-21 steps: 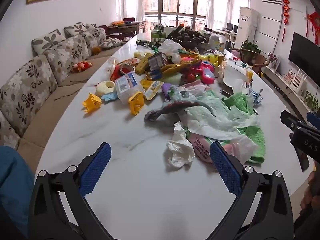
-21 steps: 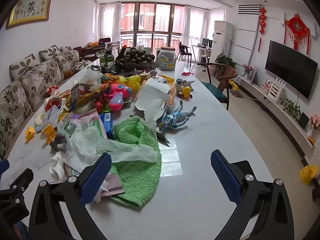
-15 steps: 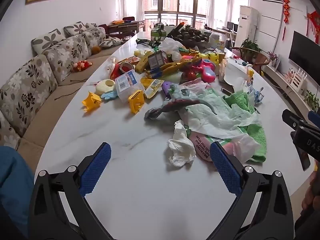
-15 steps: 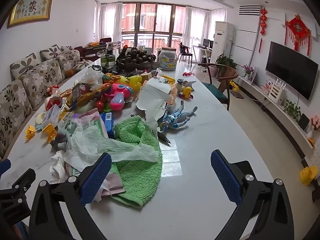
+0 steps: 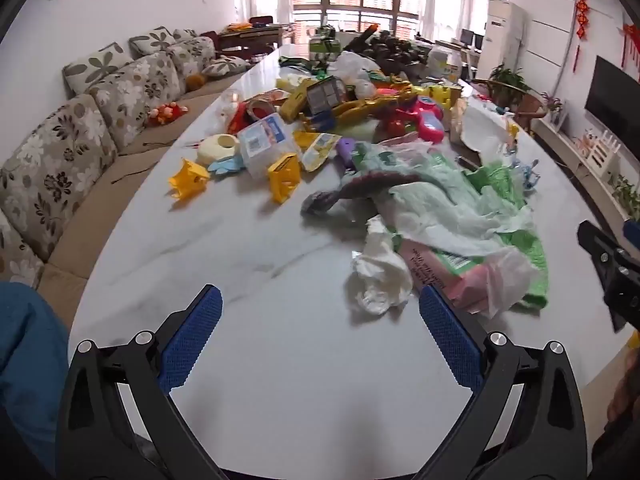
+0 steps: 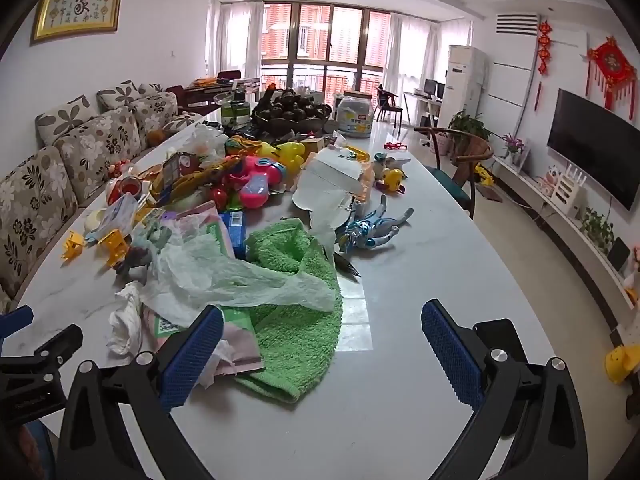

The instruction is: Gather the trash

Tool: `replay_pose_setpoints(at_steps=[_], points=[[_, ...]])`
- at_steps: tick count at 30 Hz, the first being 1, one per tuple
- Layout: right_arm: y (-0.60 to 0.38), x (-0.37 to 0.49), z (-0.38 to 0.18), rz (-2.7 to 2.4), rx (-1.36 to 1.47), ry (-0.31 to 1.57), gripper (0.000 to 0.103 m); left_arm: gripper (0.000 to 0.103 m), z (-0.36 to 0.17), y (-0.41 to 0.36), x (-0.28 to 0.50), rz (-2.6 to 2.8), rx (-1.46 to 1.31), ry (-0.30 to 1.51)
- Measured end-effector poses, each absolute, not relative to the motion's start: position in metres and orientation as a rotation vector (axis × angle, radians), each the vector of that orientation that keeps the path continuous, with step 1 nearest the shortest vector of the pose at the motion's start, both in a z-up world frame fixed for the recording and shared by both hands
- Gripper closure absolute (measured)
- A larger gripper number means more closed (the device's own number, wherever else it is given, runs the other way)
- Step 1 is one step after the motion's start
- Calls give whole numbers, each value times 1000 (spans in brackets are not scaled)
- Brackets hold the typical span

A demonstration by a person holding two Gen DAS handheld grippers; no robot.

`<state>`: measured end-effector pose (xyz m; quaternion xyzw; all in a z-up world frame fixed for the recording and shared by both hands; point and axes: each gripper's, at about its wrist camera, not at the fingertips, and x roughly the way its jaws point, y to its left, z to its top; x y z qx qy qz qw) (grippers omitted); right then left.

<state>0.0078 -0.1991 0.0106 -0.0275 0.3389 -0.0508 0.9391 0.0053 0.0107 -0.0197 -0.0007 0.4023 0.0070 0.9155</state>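
Observation:
A crumpled white tissue [image 5: 380, 276] lies on the white marble table [image 5: 248, 256], just ahead of my left gripper [image 5: 320, 338], which is open and empty. Behind the tissue lie a pale green plastic bag [image 5: 444, 200], a pink wrapper [image 5: 448, 268] and a green towel [image 5: 532, 256]. My right gripper [image 6: 322, 350] is open and empty, its left finger over the pink wrapper [image 6: 236, 344] and green towel [image 6: 296, 320]. The tissue also shows in the right wrist view [image 6: 126, 320], as does the plastic bag [image 6: 224, 276].
Toys, yellow plastic pieces [image 5: 284, 176], boxes and a blue action figure [image 6: 372, 228] crowd the table's middle and far end. A torn white cardboard [image 6: 332, 184] lies near the figure. A floral sofa [image 5: 60, 160] runs along the left. A chair [image 6: 460, 168] stands on the right.
Both grippers have drifted slightly forward toward the clutter. Both stay open and nothing on the table has moved.

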Motion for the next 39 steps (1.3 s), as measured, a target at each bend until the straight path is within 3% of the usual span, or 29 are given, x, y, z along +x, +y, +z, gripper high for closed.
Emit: replay_pose_setpoints(at_steps=[11,39], points=[[-190,7,2,-114,-113,689,5,7,-12,8,-12,0,15,692],[-187,7,-4,-60,-121,713,5,7,-24,19,0,20,-32,781]])
